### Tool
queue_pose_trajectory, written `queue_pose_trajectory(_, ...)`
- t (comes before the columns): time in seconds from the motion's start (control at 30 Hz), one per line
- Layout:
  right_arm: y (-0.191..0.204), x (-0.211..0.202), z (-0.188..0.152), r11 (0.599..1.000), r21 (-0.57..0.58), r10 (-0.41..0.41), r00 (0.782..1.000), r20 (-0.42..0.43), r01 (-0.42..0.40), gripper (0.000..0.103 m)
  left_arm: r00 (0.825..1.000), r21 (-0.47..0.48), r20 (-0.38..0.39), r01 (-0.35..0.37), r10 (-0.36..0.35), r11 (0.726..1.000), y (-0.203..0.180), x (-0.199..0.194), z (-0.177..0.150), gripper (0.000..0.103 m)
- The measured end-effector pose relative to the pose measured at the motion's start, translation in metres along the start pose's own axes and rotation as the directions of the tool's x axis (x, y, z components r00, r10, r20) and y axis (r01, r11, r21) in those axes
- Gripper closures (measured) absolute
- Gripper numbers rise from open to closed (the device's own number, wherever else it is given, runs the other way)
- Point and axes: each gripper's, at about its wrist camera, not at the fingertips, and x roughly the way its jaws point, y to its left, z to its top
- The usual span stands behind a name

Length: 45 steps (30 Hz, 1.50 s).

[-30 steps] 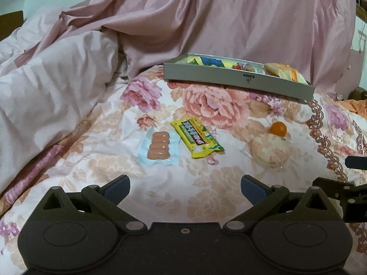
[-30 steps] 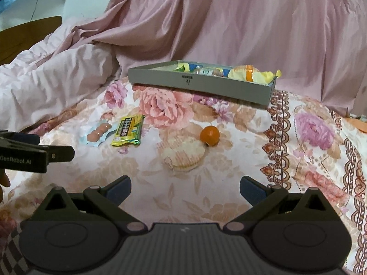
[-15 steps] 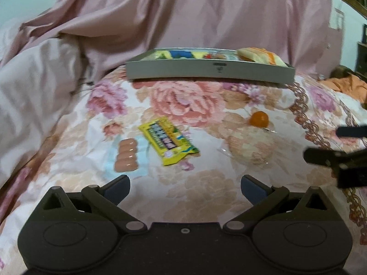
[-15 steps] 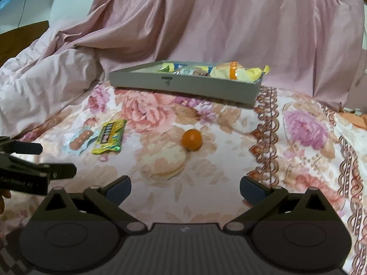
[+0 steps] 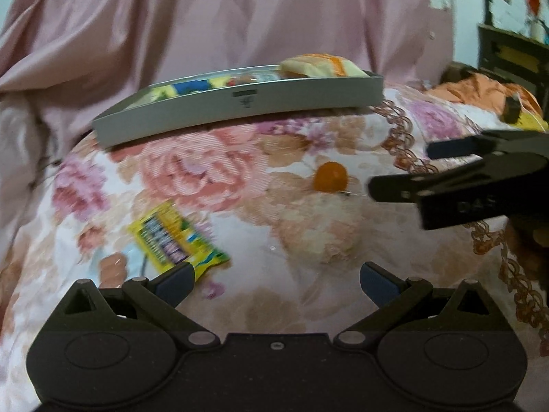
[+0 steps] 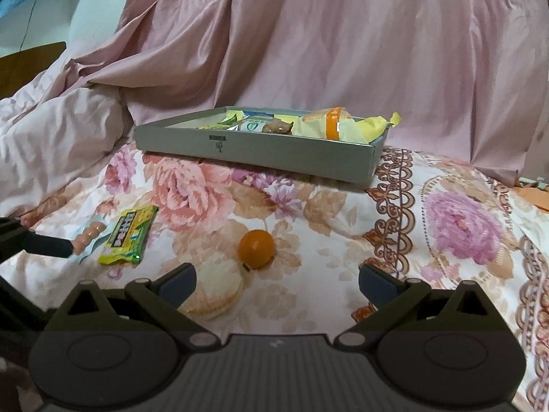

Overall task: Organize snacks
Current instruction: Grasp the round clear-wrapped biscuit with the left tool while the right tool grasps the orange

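Snacks (image 6: 127, 235) beside orange ball (image 6: 257, 249), tray (image 6: 254, 149) behind

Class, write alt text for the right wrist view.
An open right gripper hovers over a floral bedspread near an orange ball and a round cake. Beyond sit a yellow packet and a grey tray of snacks.

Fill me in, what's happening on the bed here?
A person is sorting snacks with two handheld grippers. The grey tray at the back already holds several packets. Four items lie loose on the floral sheet: yellow packet, sausage pack, orange ball, round cake. Left gripper and right gripper are both open, holding nothing.
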Motion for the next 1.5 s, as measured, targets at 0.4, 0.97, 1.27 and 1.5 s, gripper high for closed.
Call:
queue_pose_trajectory(0.4,-0.008,0.047,0.015,0.998,-0.014,0.057,0.998,-0.002,-0.057,0.01,0.999,0.099,-0.027,0.048,-0.045,0.994,-0.012,0.048,0.028,0.001)
queue_pose_trajectory(0.97,-0.014,0.08,0.013,0.989,0.076,0.13,0.989,-0.075,-0.124,0.031,0.985,0.131,-0.096,0.158,-0.146,0.979,-0.012,0.074,0.032,0.015)
queue_pose_trajectory(1.27,-0.015,0.082,0.011,0.987,0.095,0.14,0.987,-0.084,-0.132,0.041,0.985,0.089,-0.103,0.149,-0.14,0.985,-0.017,0.068,0.03,0.026)
queue_pose_trajectory(1.5,-0.012,0.083,0.01,0.986,0.095,0.146,0.985,-0.09,-0.137,0.054,0.989,0.036,-0.123,0.09,-0.085,0.995,-0.014,0.059,0.021,0.027)
